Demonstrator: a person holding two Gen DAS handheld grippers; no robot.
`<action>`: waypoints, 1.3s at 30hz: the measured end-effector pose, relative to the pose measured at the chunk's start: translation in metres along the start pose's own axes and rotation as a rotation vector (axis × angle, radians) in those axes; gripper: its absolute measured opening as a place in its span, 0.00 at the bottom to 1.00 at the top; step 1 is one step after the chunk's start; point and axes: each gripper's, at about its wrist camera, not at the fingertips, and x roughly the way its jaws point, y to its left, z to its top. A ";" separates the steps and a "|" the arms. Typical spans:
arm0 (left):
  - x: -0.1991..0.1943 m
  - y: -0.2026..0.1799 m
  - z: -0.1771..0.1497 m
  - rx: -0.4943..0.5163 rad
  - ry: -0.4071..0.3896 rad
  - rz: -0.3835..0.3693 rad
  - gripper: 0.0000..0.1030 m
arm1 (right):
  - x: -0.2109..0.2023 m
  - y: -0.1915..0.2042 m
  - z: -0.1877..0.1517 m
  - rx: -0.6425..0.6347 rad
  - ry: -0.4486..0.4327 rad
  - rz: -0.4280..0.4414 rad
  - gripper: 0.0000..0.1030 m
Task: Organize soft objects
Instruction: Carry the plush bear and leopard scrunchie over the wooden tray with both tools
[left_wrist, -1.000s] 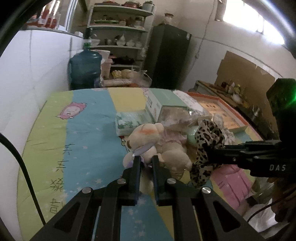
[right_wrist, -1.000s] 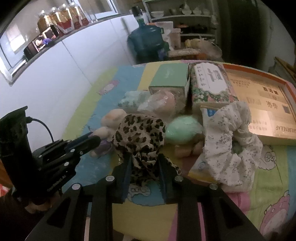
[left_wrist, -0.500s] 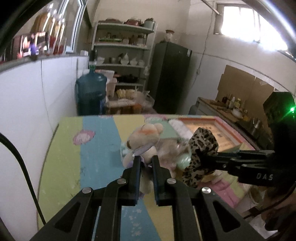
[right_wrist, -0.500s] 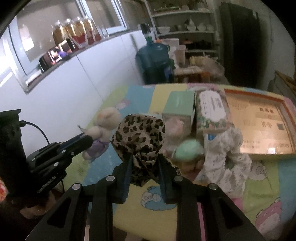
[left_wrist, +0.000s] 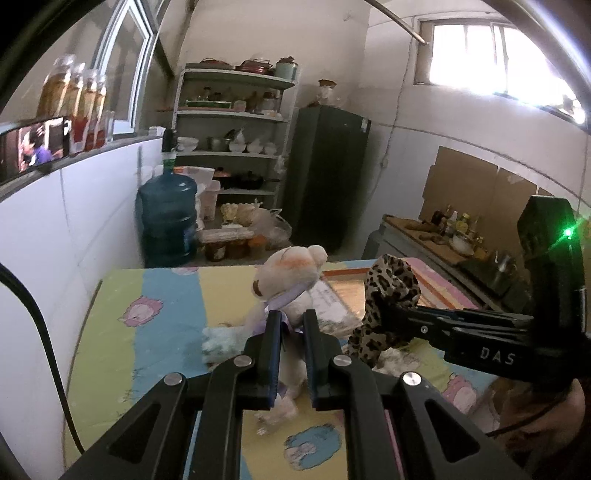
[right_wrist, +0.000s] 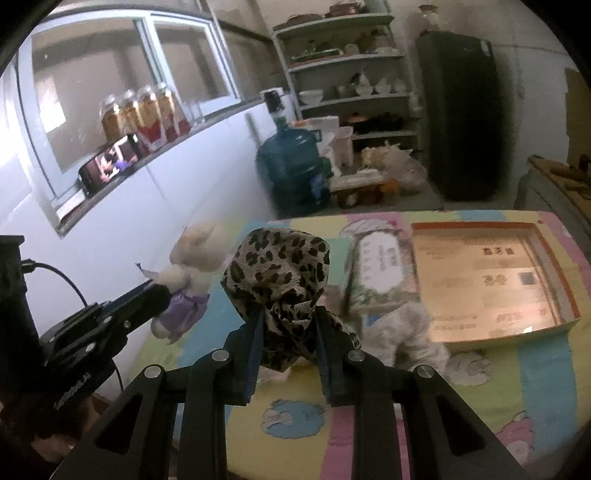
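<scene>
The table (right_wrist: 546, 373), under its pastel cartoon-print cloth, is my landmark, and everything below is placed against it. Beyond its far edge a dark cabinet (right_wrist: 461, 114) stands against the wall, with open shelves (right_wrist: 343, 74) of bowls and pots beside it and a blue water jug (right_wrist: 291, 166) on the floor in front of the shelves.

On the table's right half lies a shallow orange-rimmed box (right_wrist: 550, 266), open side up. Just beside it, toward the table's middle, is a floral-printed pack (right_wrist: 380, 273) with a white label. A pale floral fabric piece (right_wrist: 406, 332) lies crumpled on the cloth against the pack's near end.

My right gripper (right_wrist: 288, 314) is raised over the table's near edge, its jaws part-closed and pinching the leopard-print fabric (right_wrist: 280, 273), which bunches above the pads and hangs off the cloth.

My left gripper (left_wrist: 290, 317) is up over the table's left half, near the white wall, its jaws squeezed nearly together on the cream plush bear (left_wrist: 291, 273) at its purple-clothed body. The bear is lifted clear of the table, head uppermost, with its legs dangling below the fingers.

A small pale-green soft item (left_wrist: 221, 339) lies on the cloth under the bear; it is too blurred for me to tell what it is.
</scene>
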 end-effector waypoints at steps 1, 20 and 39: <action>0.003 -0.006 0.003 0.002 -0.002 -0.004 0.12 | -0.003 -0.005 0.001 0.003 -0.006 -0.003 0.26; 0.085 -0.121 0.028 0.017 0.029 -0.060 0.12 | -0.063 -0.154 0.024 0.106 -0.100 -0.109 0.26; 0.206 -0.189 0.013 0.001 0.192 -0.076 0.12 | -0.035 -0.282 0.017 0.181 0.006 -0.209 0.26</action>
